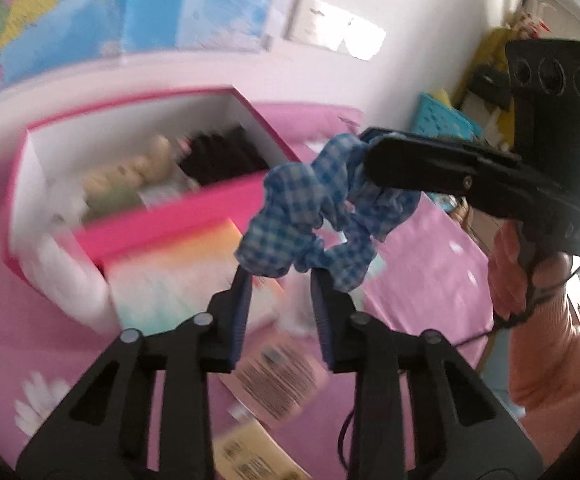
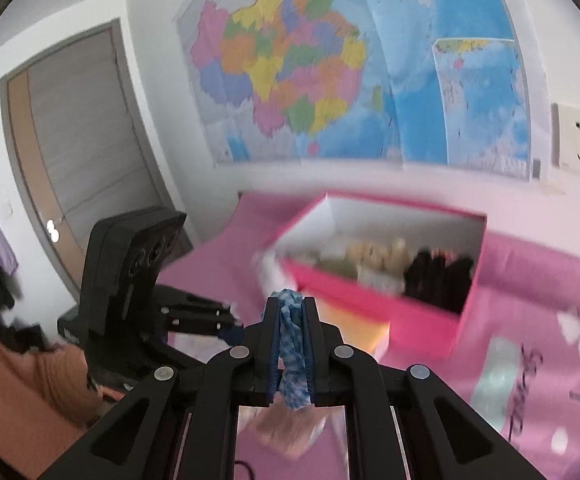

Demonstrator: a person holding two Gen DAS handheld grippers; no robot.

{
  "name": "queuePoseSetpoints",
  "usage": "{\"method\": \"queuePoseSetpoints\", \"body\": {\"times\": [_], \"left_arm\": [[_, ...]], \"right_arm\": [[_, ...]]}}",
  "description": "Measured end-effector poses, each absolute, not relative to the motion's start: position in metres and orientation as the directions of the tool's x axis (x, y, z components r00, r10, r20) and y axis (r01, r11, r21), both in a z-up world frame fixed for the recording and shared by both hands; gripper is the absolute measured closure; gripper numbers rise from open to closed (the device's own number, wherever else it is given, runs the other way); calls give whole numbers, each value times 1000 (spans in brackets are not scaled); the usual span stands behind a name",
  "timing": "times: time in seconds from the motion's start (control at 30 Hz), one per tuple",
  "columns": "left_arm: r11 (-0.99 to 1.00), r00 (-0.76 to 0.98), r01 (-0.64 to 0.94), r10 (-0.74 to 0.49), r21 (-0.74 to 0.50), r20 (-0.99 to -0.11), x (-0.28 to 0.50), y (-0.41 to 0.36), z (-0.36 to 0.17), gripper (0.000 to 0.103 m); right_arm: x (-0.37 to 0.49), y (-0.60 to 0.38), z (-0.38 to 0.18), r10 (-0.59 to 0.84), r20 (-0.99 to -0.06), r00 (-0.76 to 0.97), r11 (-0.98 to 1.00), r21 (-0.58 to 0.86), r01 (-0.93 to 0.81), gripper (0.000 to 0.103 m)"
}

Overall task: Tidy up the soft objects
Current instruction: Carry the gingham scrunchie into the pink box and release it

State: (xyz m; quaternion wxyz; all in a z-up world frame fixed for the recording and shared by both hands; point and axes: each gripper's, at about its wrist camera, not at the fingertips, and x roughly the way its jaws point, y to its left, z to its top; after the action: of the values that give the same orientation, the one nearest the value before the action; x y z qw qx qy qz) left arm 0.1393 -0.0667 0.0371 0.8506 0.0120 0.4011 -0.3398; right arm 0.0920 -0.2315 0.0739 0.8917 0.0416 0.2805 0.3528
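Scrunchie [image 1: 314, 216] of blue-and-white checked cloth hangs in the air above the pink bed cover [image 1: 422, 264], pinched in the right hand-held gripper [image 1: 374, 152], whose jaws are clamped together on one side of the loop; the right wrist view shows the cloth squeezed between the two blue pads [image 2: 276, 344]. The left hand-held gripper [image 1: 280, 280] reaches up from below with its fingertips at the lower edge of the loop. Its jaws stand a little apart, and I cannot tell whether the pads press on the cloth.

A hand [image 1: 530, 276] in an orange sleeve holds the right tool at the edge of the left wrist view.

Just behind the scrunchie sits a pink box [image 1: 162, 224] with white inner walls, open at the top. Inside it lie a pale beige soft toy [image 1: 130, 172] and, beside it, a bundle of black cloth [image 1: 226, 156]; both are blurred. In front of the box rests a flat pastel packet [image 1: 170, 280], and printed labels [image 1: 278, 380] lie on the cover nearer the camera. A map [image 2: 330, 64] hangs on the wall behind, with a socket [image 2: 578, 142] to its right.
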Motion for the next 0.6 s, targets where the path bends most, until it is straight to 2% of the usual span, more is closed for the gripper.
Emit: {"method": "queuePoseSetpoints", "body": {"times": [0.23,0.4,0.53,0.6], "left_arm": [[837,494,504,-482,-214,-723,198,-63,50,80],[890,490,424,-381,-168,-784,238,-64,40,80],[924,483,365,-290,-111,-826,260,-65,28,79],[952,505,304,-192,-35,-841,265,-64,24,79]], "right_arm": [[169,-227,79,664,-442,603,746,346,-568,93],[213,-224,64,635,-478,607,772,376,-512,93],[245,-221,38,607,-528,594,794,412,-447,89],[258,-220,26,559,-576,597,829,398,-393,77]]}}
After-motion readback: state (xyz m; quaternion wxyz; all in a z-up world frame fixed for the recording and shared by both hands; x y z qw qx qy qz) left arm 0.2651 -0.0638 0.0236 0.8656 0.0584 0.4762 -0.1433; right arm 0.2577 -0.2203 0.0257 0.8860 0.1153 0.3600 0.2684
